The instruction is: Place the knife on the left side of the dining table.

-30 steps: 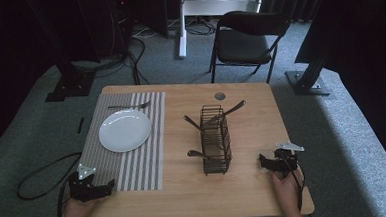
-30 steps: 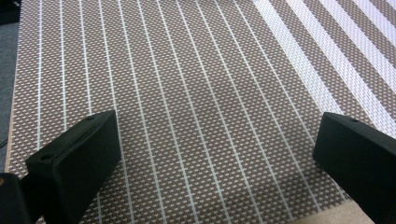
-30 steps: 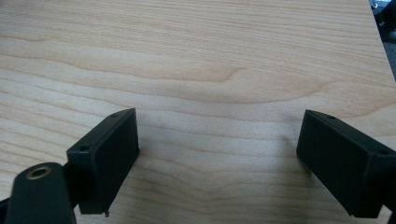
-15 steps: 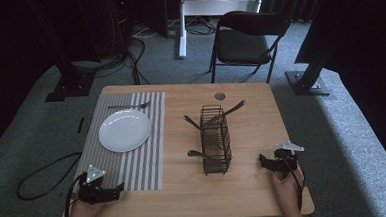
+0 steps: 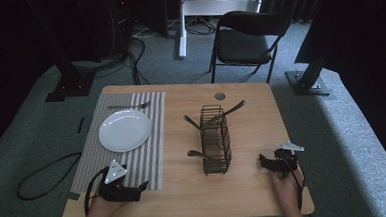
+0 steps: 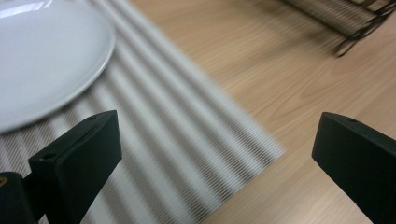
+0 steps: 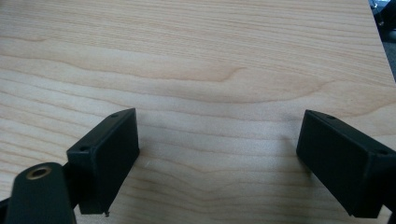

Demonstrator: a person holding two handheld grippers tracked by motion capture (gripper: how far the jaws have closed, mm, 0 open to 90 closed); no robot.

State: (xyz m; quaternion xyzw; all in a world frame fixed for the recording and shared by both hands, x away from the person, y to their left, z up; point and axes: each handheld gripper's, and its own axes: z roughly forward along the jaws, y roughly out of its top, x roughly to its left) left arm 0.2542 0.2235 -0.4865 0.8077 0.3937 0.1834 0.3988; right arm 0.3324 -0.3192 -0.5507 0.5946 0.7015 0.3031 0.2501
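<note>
A white plate (image 5: 124, 130) lies on a grey striped placemat (image 5: 151, 160) at the table's left, with a fork (image 5: 128, 106) beyond it. A black wire basket (image 5: 215, 140) holding several utensils stands mid-table. My left gripper (image 5: 139, 190) hovers at the placemat's near right corner, open and holding nothing. In the left gripper view the gripper (image 6: 219, 154) spans the placemat (image 6: 187, 140) edge, with the plate (image 6: 42, 60) at upper left and the basket (image 6: 345, 18) at top right. My right gripper (image 5: 264, 161) sits right of the basket, open; in its own view the gripper (image 7: 217, 158) is over bare wood.
A small round grey disc (image 5: 220, 95) is set in the table top near the far edge. A black folding chair (image 5: 247, 40) stands behind the table. A cable (image 5: 44, 171) lies on the carpet at the left.
My left gripper has moved right along the table's front edge, from left of the placemat to its near right corner. The right gripper has stayed put.
</note>
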